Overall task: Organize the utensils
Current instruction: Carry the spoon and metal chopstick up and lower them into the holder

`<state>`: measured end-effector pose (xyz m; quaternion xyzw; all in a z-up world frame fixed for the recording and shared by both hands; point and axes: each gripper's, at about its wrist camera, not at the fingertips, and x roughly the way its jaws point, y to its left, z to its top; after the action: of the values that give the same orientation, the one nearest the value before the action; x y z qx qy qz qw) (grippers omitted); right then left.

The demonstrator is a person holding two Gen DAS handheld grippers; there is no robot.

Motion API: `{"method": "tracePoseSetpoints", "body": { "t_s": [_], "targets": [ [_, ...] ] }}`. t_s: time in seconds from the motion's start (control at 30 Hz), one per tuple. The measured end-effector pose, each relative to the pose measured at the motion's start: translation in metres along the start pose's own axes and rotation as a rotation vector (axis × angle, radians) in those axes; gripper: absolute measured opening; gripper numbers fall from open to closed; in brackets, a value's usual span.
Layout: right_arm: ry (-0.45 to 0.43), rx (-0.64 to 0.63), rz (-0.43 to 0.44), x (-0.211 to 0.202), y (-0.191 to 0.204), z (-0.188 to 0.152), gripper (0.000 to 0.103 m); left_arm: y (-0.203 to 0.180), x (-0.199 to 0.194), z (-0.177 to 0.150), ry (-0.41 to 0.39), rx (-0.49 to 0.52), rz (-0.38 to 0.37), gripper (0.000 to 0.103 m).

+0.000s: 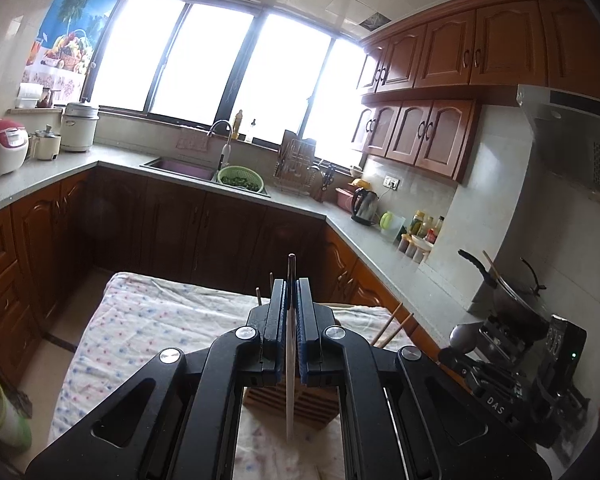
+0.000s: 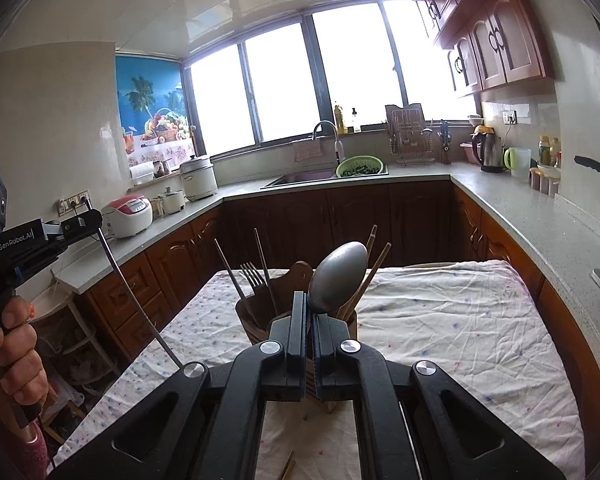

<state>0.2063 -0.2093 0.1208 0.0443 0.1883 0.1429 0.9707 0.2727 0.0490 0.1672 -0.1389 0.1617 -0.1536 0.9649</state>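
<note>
**Two utensils held upright over the wooden holder**

The left gripper (image 1: 291, 292) has its fingers pressed together on a thin metal utensil (image 1: 290, 360), seen edge-on from its own camera as a pale flat strip running from above the fingertips down toward 6 o'clock. In the right wrist view the same piece shows as a long slim steel rod slanting down from the left gripper at 9 o'clock; what its working end is cannot be told. Holding it near vertical probably suits dropping it end-first into a slot.

The right gripper (image 2: 310, 312) is clamped on the neck of a metal spoon (image 2: 338, 276), bowl up, its dull grey oval catching the window light. It stands directly over the wooden utensil holder (image 2: 260, 316), which sits on the desk (image 2: 460, 320) at 12 o'clock from the fingers. That grip by the neck keeps the handle pointing down, ready, I judge, for a straight lowering into the holder.

The holder is dark brown wood with a curved raised back; its lower block, seen in the left view, is paler and ribbed with slots. Already standing in it are a steel fork (image 2: 254, 274), tines up, and several wooden chopsticks (image 2: 370, 276) leaning outward toward 1 o'clock. The desk is covered by a rumpled white cloth with small pink and blue dots, soft enough that the holder could rock if pushed sideways.
</note>
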Motion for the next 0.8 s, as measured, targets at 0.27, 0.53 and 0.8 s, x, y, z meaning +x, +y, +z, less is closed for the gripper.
{"method": "tracePoseSetpoints", "body": {
  "t_s": [0.27, 0.53, 0.8],
  "targets": [
    [-0.053, -0.034, -0.019, 0.016, 0.000, 0.026, 0.002, -0.001, 0.028, 0.022, -0.074, -0.005, 0.009, 0.004],
    [-0.064, -0.049, -0.058, 0.038, -0.006, 0.033, 0.002, 0.011, 0.071, 0.027, -0.076, -0.066, 0.038, 0.004],
    [-0.015, -0.068, -0.072, 0.065, -0.005, 0.016, 0.002, 0.014, 0.111, -0.003, -0.024, -0.069, 0.083, 0.004]
  ]
}}
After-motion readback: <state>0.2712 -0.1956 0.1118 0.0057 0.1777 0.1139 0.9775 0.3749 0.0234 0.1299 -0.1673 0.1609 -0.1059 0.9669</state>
